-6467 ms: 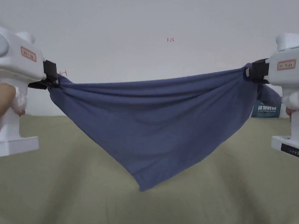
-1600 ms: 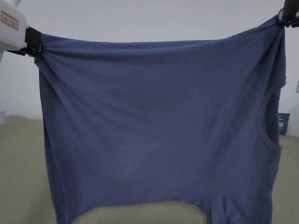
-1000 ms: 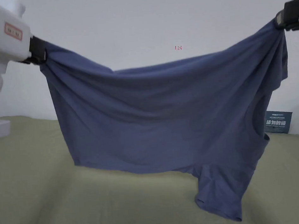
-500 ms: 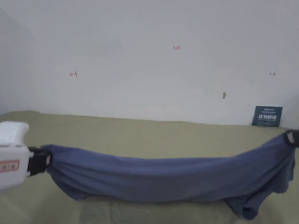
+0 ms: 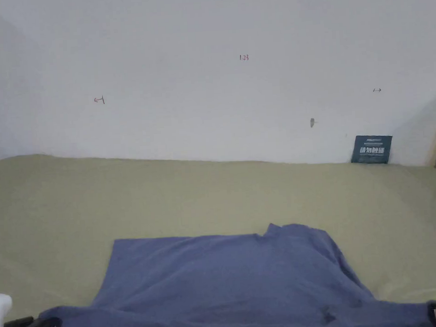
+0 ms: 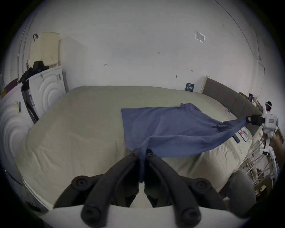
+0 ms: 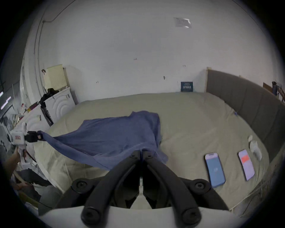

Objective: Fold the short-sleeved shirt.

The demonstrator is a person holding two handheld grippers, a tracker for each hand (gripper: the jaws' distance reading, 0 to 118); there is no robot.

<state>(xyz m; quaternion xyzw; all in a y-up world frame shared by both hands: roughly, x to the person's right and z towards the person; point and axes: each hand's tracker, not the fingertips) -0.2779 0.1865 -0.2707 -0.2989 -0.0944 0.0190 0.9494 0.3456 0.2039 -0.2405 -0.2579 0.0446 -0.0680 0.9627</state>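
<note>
Both grippers, left (image 6: 141,154) & right (image 7: 141,152): jaws clamped on shirt (image 5: 228,272) edge, far part on bed (image 5: 214,194).

soft matt blue cloth shirt (image 5: 229,281) | matt olive-green woven bedsheet (image 5: 191,195) | matt black plastic-looking left gripper (image 6: 141,154) | two glossy-screened phones (image 7: 215,169)

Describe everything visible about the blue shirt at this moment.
The blue shirt looks like soft, plain knit fabric. Its far part lies spread on the olive bed sheet, with one small bump on the far edge. The near edge is lifted and stretched between the left gripper and right gripper, each shut on a corner.
</note>
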